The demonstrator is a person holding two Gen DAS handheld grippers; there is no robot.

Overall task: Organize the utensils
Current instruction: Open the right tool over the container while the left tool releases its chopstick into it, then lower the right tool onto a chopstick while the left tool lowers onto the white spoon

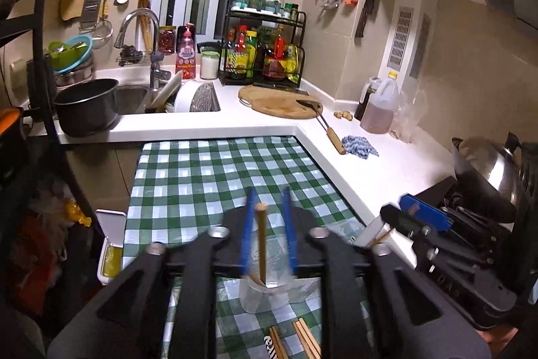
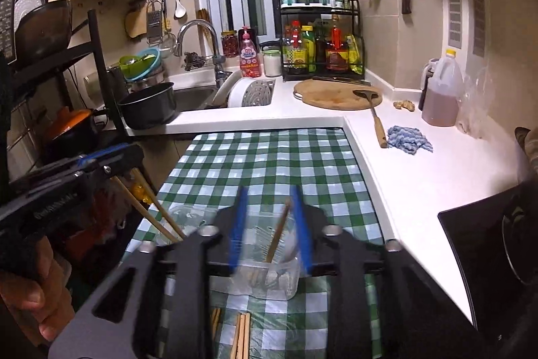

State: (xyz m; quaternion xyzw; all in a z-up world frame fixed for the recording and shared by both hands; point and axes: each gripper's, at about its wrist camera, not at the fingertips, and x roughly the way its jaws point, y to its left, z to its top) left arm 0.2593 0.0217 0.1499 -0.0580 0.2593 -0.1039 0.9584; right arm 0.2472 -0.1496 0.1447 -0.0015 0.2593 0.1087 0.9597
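My left gripper (image 1: 268,202) is open; a wooden chopstick (image 1: 261,244) stands between its blue fingers with its lower end in a clear cup (image 1: 265,295) on the checked cloth. In the right wrist view the left gripper (image 2: 101,157) is above two chopsticks (image 2: 151,207) in that cup (image 2: 181,221). My right gripper (image 2: 269,201) is open above a clear plastic box (image 2: 265,278) that holds a wooden-handled utensil (image 2: 277,236) and metal ones. Loose chopsticks (image 2: 240,338) lie on the cloth near me, also in the left wrist view (image 1: 296,338).
The green checked table (image 2: 269,157) meets a white L-shaped counter (image 2: 420,177). On it lie a cutting board (image 2: 336,95), a spatula (image 2: 376,120), a blue rag (image 2: 407,140) and an oil jug (image 2: 440,93). A sink (image 2: 195,96), a black pot (image 2: 148,106) and a stove (image 2: 487,244) are around.
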